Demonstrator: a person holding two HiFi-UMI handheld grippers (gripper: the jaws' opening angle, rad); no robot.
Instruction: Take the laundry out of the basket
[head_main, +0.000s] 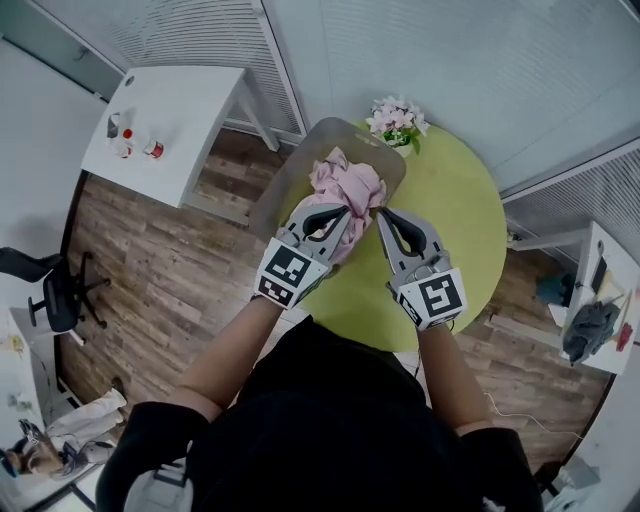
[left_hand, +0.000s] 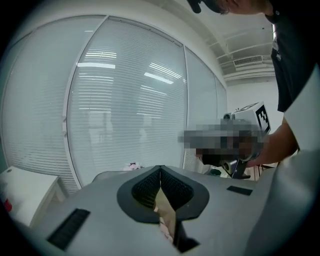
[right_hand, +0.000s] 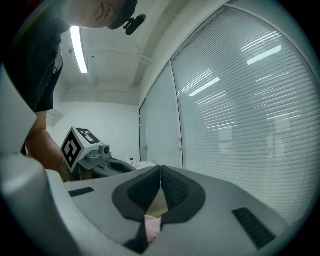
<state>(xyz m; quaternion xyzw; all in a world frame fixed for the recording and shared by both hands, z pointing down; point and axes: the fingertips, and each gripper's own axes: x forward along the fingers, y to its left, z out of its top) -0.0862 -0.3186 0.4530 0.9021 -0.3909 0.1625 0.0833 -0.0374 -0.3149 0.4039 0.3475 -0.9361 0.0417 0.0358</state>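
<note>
Left gripper (head_main: 343, 212) and right gripper (head_main: 383, 214) (jaws closed) grip pink laundry (head_main: 347, 183).

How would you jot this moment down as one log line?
left gripper: shut on pink garment | right gripper: shut on pink garment | basket: on green table

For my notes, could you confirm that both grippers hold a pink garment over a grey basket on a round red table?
Not quite: the round table is yellow-green, not red, per the head view. The left gripper and right gripper do hold the pink garment over the grey basket.
</note>
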